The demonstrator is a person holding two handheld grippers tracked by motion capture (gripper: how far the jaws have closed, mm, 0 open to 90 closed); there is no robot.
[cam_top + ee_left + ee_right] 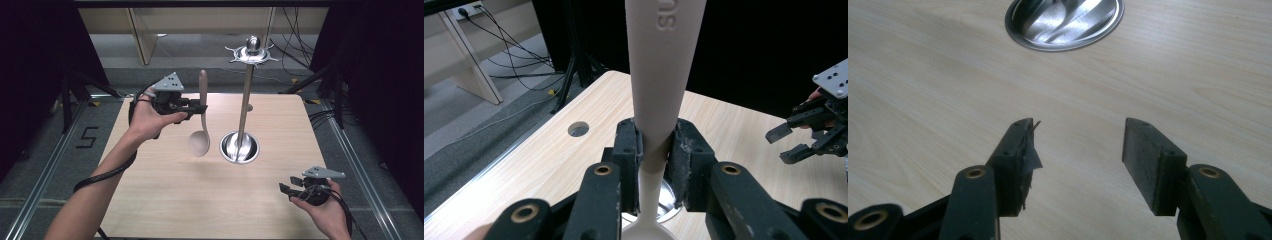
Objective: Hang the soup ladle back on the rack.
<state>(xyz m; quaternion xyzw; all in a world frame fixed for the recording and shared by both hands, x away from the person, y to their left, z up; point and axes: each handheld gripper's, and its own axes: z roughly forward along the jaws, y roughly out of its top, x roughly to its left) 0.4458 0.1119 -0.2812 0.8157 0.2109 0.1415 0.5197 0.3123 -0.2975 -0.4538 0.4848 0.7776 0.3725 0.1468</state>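
Left tool (655,150) clamps beige spoon (659,75) upright mid-handle.

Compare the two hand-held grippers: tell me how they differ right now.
The left black two-jaw gripper is shut on the beige plastic spoon, held upright in the air; the right black two-jaw gripper has open jaws with nothing between them. The left is raised at the far side of the light wooden table, the right low near its front edge. Both carry a grey three-cornered plate.
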